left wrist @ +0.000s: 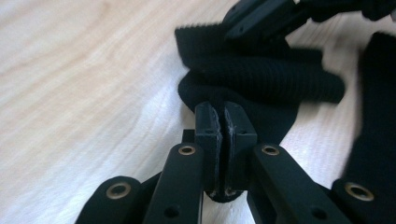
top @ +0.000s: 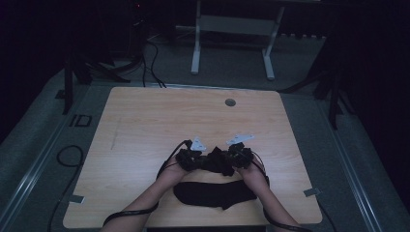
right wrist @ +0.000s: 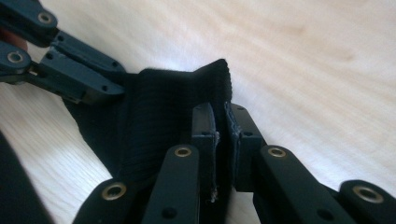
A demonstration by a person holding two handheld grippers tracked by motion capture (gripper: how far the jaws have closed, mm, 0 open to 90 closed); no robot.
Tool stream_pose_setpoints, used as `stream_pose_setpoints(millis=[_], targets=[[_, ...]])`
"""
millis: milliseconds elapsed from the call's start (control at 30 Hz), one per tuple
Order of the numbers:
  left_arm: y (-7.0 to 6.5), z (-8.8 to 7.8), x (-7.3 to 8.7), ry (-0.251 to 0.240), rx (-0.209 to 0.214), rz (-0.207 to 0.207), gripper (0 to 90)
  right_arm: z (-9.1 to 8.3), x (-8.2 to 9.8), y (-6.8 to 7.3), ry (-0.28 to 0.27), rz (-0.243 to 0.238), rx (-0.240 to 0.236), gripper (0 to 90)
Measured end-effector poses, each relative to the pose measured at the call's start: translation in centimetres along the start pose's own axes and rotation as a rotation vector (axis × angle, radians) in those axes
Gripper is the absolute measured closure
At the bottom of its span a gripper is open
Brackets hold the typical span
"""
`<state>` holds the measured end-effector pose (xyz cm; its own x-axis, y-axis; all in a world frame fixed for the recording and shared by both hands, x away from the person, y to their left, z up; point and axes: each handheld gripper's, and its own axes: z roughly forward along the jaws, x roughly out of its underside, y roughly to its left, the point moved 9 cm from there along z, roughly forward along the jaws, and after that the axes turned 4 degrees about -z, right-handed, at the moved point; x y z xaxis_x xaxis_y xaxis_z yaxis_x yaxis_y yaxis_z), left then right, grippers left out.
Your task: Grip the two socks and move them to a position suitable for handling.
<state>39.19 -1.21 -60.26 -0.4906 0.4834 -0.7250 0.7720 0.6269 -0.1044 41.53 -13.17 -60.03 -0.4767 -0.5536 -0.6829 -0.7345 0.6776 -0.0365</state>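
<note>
Nearest the table edge a second black sock (top: 215,194) lies flat, untouched, just beside the hands. Beyond it, the left gripper (top: 189,159) and right gripper (top: 240,155) each pinch one end of a bunched black sock (top: 216,161), jaws clamped on the fabric; it is held between them at the middle of the wooden table (top: 145,121). Judged step: grasp taken, sock gathered. Next move likely calls for pulling apart evenly to spread it, or laying it on its mate. A grommet hole (top: 230,102) lies well clear; nothing obstructs.
</note>
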Motion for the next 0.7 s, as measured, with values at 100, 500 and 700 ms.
stream_pose_setpoints(millis=[100,500,700], targets=[[0.6,-2.0,-0.6,-0.025,-0.008,-0.017,86.1,-2.0,-1.3,-0.5,-0.062,0.021,0.001,82.8],[3.4,-9.1,-0.2,-0.038,-0.088,-0.031,85.9,-8.5,-3.2,-3.0,-0.181,0.072,0.042,82.7],[4.6,-7.6,1.9,-0.015,-0.089,-0.061,85.8,-7.3,-0.6,-4.3,-0.146,0.136,0.049,82.4]])
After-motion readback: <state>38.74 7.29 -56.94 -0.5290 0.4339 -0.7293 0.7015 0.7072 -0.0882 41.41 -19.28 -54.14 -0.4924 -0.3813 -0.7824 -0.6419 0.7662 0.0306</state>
